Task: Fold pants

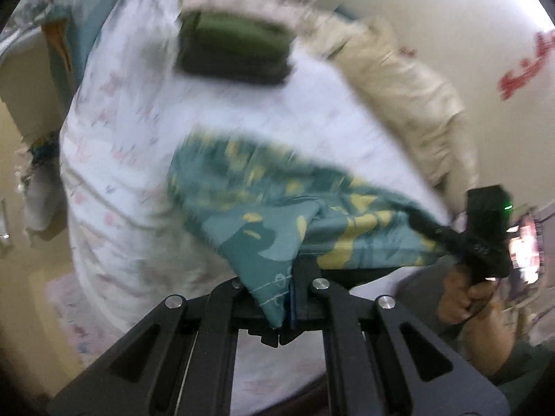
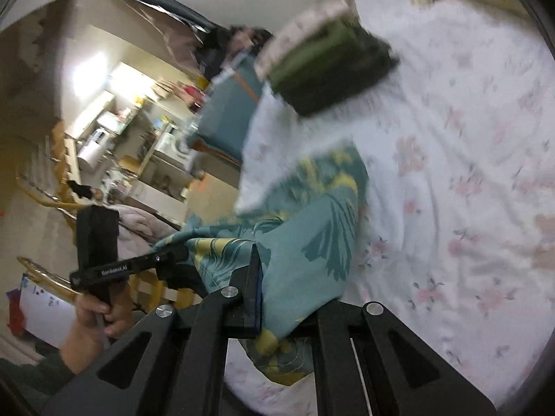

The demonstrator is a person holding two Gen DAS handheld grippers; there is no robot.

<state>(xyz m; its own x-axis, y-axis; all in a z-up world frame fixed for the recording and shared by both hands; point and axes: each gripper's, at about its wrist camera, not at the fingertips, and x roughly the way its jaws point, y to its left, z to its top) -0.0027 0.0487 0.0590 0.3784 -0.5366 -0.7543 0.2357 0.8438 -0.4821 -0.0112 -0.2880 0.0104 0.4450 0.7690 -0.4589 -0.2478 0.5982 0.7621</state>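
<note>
Teal pants (image 1: pixel 263 204) with a yellow leaf print hang stretched above the white floral bed sheet (image 1: pixel 138 131). My left gripper (image 1: pixel 288 287) is shut on one corner of the pants at the bottom middle of the left wrist view. In that same view the right gripper (image 1: pixel 430 228) pinches the far corner at the right, held by a hand (image 1: pixel 464 294). The right wrist view has my right gripper (image 2: pixel 258 277) shut on the pants (image 2: pixel 312 228), and the left gripper (image 2: pixel 180 253) gripping the cloth at the left. The far end of the pants rests on the sheet (image 2: pixel 451 145).
A folded dark green garment (image 1: pixel 236 48) lies on the bed beyond the pants, also the green garment (image 2: pixel 329 69). A cream blanket (image 1: pixel 399 79) is bunched along the wall side. Beside the bed are a teal cushion (image 2: pixel 229 104) and cluttered shelves (image 2: pixel 121 131).
</note>
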